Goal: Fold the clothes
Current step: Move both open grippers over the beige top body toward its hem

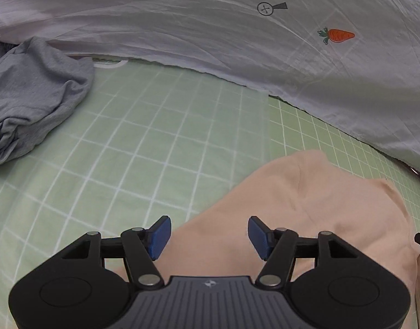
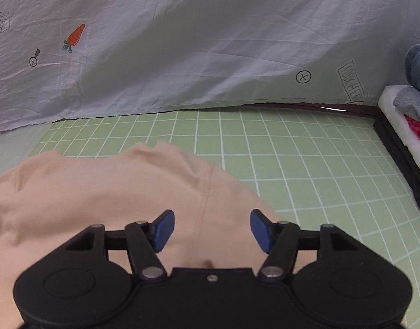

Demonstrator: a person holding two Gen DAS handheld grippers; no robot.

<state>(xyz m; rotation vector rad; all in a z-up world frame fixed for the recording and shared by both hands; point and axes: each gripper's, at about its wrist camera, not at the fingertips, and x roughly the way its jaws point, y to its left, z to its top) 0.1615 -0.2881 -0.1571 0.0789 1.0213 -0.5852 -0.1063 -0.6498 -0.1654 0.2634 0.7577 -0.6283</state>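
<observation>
The left gripper (image 1: 209, 237) hangs with its blue-padded fingers (image 1: 160, 237) spread apart and nothing between them, low over the left part of a peach-coloured soft knit garment (image 1: 306, 205). The right gripper (image 2: 212, 230) is likewise spread wide and empty, above the same garment (image 2: 100, 192) near a stitched seam (image 2: 207, 192) that runs away from the camera. Whether either gripper touches the cloth cannot be told from these views.

The peach garment lies on the pale green grid-lined mat (image 1: 155, 137) that covers the desk. Its far edge is rounded and uneven, with soft creases and a small raised ridge, so it reads as laid out loosely, not as a squared, compact bundle. How its near part lies is hidden beneath the grippers.

Further out on the left, a grey jersey garment (image 1: 31, 96) sits bunched in a crumpled heap on the mat. On the right, at the mat's edge, a stack of clothes in grey, blue and pink (image 2: 413, 101) rests on a white pad; it looks tidier, though only a part shows. A wrinkled white sheet printed with carrots (image 1: 237, 27) hangs behind it all.

By my judgement, the peach piece is in work and lacks a neat final shape, and the grey heap remains to be folded.
</observation>
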